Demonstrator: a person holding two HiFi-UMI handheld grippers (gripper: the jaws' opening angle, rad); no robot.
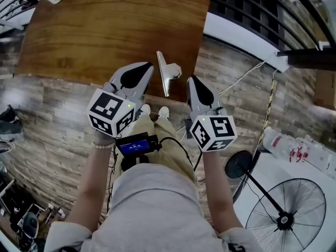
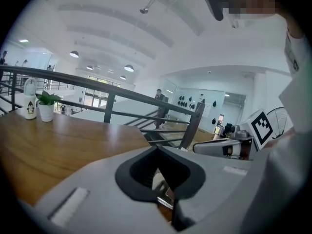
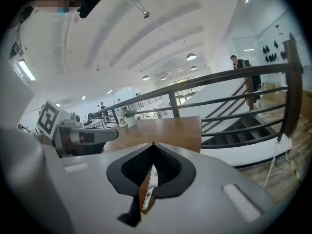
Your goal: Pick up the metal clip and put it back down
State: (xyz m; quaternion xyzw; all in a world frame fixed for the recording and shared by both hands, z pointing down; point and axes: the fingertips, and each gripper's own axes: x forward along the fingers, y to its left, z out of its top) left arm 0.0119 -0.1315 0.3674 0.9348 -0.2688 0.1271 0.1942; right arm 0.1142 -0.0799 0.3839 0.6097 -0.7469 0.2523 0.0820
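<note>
left tool (image 1: pixel 145 67) and right tool (image 1: pixel 192 81) both pressed together, holding nothing, flanking the metal clip (image 1: pixel 167 73) at the table (image 1: pixel 105 25) near edge.

We see the metal clip (image 1: pixel 167 73) as polished, reflective metal; the table (image 1: pixel 105 30) at 12 o'clock is smooth varnished wood; left gripper (image 1: pixel 146 67) and right gripper (image 1: pixel 192 79) are matt grey plastic.

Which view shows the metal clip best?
Head view: the whole metal clip lies at the table edge, unobstructed. Left gripper view and right gripper view each catch only a sliver through the jaw opening.
</note>
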